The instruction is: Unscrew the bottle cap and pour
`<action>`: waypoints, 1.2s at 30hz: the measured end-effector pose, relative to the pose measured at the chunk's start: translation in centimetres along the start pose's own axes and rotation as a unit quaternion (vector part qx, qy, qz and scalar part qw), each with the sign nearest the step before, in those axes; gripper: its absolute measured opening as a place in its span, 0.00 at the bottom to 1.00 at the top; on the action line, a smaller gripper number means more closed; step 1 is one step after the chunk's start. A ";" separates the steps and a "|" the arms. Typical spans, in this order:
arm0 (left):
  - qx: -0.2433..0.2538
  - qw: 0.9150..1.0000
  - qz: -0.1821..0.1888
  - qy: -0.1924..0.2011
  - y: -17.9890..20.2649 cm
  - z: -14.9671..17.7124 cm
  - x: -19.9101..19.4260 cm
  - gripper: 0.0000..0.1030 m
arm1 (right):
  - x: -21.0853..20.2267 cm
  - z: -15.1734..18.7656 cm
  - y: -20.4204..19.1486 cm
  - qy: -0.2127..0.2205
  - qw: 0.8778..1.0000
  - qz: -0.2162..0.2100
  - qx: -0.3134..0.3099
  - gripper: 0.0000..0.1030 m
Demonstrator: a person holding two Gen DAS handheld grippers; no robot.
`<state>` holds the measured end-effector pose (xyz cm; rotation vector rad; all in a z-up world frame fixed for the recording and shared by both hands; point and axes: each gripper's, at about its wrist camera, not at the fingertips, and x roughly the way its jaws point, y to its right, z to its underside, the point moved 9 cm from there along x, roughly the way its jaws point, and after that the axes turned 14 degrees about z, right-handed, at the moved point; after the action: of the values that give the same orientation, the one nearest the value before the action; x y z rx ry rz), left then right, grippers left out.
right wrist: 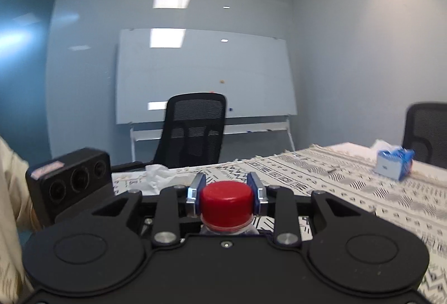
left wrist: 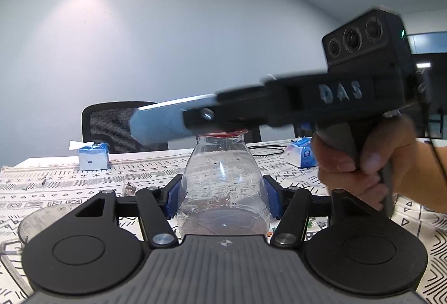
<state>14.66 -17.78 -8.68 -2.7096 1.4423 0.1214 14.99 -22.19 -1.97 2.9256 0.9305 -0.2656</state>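
left fingers (left wrist: 272, 200) pinch the clear bottle (left wrist: 223, 186) at 3 and 9 o'clock, upright on the patterned cloth (left wrist: 279, 164). right gripper (right wrist: 226, 195) clamps the red cap (right wrist: 226, 196) atop it.

Clear glossy plastic bottle (left wrist: 223, 181), smooth red cap (right wrist: 226, 199), seemingly woven tablecloth (right wrist: 349, 186)

A table (right wrist: 363, 192) carries everything, spread with a white cloth (left wrist: 69, 189) printed in black geometric patterns. On the cloth lie a blue and white tissue box (left wrist: 93, 156) toward the far edge, a second blue tissue pack (left wrist: 303, 155) with a black cable (left wrist: 268, 149) beside it, and a crumpled white tissue (right wrist: 157, 178). A clear plastic container (left wrist: 30, 223) sits at the near left corner.
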 end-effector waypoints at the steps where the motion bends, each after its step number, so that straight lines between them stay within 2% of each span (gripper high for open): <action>1: 0.009 1.000 -0.004 0.000 0.2 0.1 0.2 0.56 | 0.0 -0.1 -0.3 -0.004 1.000 0.027 0.004 0.42; 3: 0.019 1.000 -0.010 0.001 0.4 0.1 0.3 0.56 | -0.3 -0.4 -1.2 -0.006 0.995 0.102 0.016 0.52; 4: 0.026 1.000 -0.015 0.001 0.6 0.1 0.3 0.56 | -0.4 -0.4 -1.5 -0.006 0.991 0.132 0.021 0.52; 8: 0.029 0.999 -0.029 0.001 0.5 0.1 0.2 0.56 | -1.3 -0.6 -2.6 0.018 0.975 0.221 0.009 0.53; 11: 0.037 0.999 -0.035 0.000 0.6 0.1 0.3 0.56 | -1.4 -0.6 -3.1 0.028 0.967 0.254 0.014 0.52; 13: 0.046 0.998 -0.043 0.000 1.1 0.1 0.1 0.56 | -1.4 -0.6 -3.1 0.036 0.962 0.269 0.017 0.48; 15: 0.050 0.998 -0.046 0.000 1.9 0.0 -0.4 0.56 | -1.3 -0.6 -3.1 0.047 0.955 0.291 0.019 0.33; 17: 0.046 0.998 -0.049 0.000 1.8 0.0 -0.4 0.56 | -1.2 -0.5 -2.8 0.049 0.948 0.315 0.026 0.27; 18: 0.046 0.998 -0.049 0.000 1.9 0.0 -0.5 0.56 | -1.2 -0.4 -2.6 0.047 0.944 0.325 0.030 0.28; 21: 0.048 0.998 -0.050 -0.001 1.7 0.0 0.0 0.56 | -1.2 -0.3 -2.2 0.039 0.942 0.329 0.047 0.33; 28: 0.059 0.997 -0.054 -0.007 1.8 0.0 0.6 0.56 | -0.9 0.2 -1.8 0.027 0.943 0.327 0.052 0.33; 36: 0.051 0.997 -0.060 -0.006 1.8 0.1 0.8 0.54 | -0.3 0.7 -1.2 0.024 0.952 0.297 0.067 0.32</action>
<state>13.63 -19.40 -8.87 -2.6992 1.2417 0.0559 13.97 -21.50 -2.63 3.1665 0.0028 -0.2241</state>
